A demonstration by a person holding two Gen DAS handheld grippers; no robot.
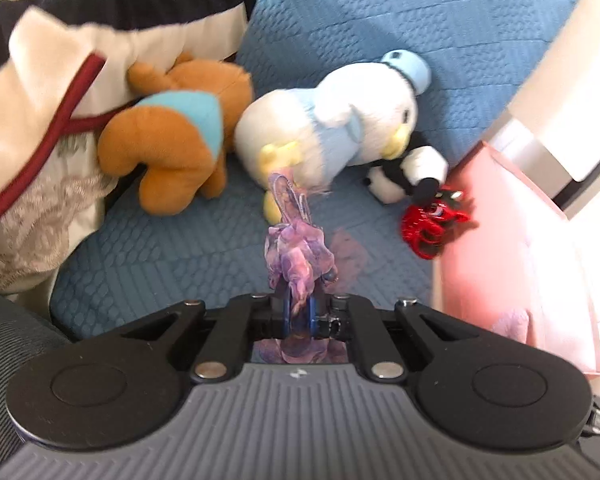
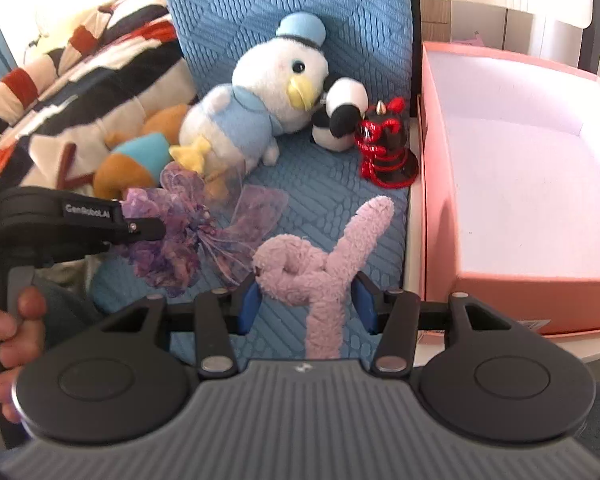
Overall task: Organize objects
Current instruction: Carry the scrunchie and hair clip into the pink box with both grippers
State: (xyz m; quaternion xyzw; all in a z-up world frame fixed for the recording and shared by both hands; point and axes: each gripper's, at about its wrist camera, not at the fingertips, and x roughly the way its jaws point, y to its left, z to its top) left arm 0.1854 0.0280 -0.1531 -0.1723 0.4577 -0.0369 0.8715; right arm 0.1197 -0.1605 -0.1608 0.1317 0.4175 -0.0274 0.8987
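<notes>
Progress: pink box (image 2: 512, 184) looks empty. Left claw (image 1: 300, 312) clenched on purple organza bow (image 1: 296, 256), right claw (image 2: 306, 308) grasping lilac plush piece (image 2: 320, 256), both above the seat. Duck (image 2: 256, 96), panda (image 2: 340, 116), red figure (image 2: 384, 152), brown plush (image 1: 172, 148) remain on blue cushion (image 2: 300, 204).

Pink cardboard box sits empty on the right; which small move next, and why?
Probably swing the right gripper, shut on the knotted lilac plush toy, over the open pink cardboard box and release. The box stands beside it, nothing in its visible part.
</notes>
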